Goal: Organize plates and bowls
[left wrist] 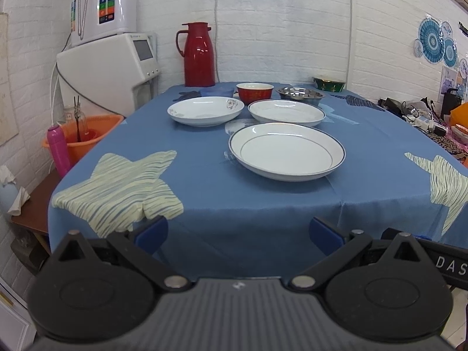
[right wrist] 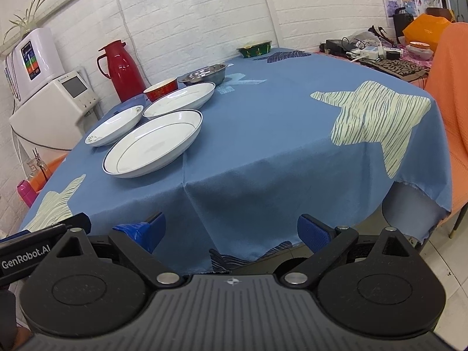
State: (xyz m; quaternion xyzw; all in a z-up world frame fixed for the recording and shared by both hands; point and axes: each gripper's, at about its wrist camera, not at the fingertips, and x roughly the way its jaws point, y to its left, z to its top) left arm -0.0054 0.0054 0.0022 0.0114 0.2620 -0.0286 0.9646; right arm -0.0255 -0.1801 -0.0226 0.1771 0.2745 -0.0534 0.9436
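Observation:
Three white plates lie on the blue tablecloth (left wrist: 263, 204): a large blue-rimmed plate (left wrist: 286, 150) (right wrist: 153, 143) nearest, a plain one (left wrist: 286, 112) (right wrist: 180, 99) behind it, and a flower-patterned one (left wrist: 205, 110) (right wrist: 115, 125) to the left. Behind them stand a red bowl (left wrist: 255, 91) (right wrist: 160, 89), a steel bowl (left wrist: 301, 93) (right wrist: 204, 74) and a green bowl (left wrist: 329, 83) (right wrist: 255, 49). My left gripper (left wrist: 238, 234) is open, held off the table's near edge. My right gripper (right wrist: 231, 229) is open too, in front of the table's corner. Neither holds anything.
A red thermos jug (left wrist: 199, 54) (right wrist: 121, 68) stands at the table's back left, white appliances (left wrist: 111, 55) beside it. An orange basin (left wrist: 84, 134) and pink bottle (left wrist: 58, 150) sit left of the table. Clutter (right wrist: 377, 51) and an orange chair (right wrist: 450, 87) are on the right.

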